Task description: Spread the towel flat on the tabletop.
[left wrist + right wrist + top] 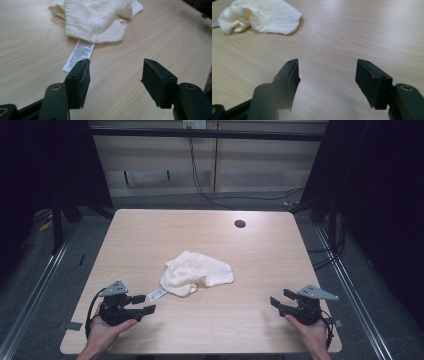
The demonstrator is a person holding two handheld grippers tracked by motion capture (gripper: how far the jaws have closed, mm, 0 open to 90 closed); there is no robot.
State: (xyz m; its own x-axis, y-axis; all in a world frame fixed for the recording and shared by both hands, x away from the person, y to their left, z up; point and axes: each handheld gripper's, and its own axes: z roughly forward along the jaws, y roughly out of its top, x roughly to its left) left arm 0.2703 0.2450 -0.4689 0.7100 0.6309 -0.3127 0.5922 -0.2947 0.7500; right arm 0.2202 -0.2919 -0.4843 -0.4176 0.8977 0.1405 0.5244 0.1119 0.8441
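- My left gripper (142,304) sits near the table's (150,235) seven o'clock corner, jaws spread with nothing between them. The cloth's white care label (157,294) lies just off its tips, toward one o'clock. I judge the risk here is nipping only that label: it would pull one seam up and leave the rest dragging.
- The crumpled cream cloth (197,272) rests near the middle of the table, slightly toward me, bunched with a rolled edge at its six o'clock side. If I grab the bunched folds, I may catch several layers and it will not open flat.
- My right gripper (279,301) waits near the five o'clock corner, jaws also spread and empty, well apart from the cloth, which lies toward its ten o'clock. A long reach from there could push the fabric along the smooth wood instead of pinching it.
- Uneven pulls from both sides could twist the cloth.
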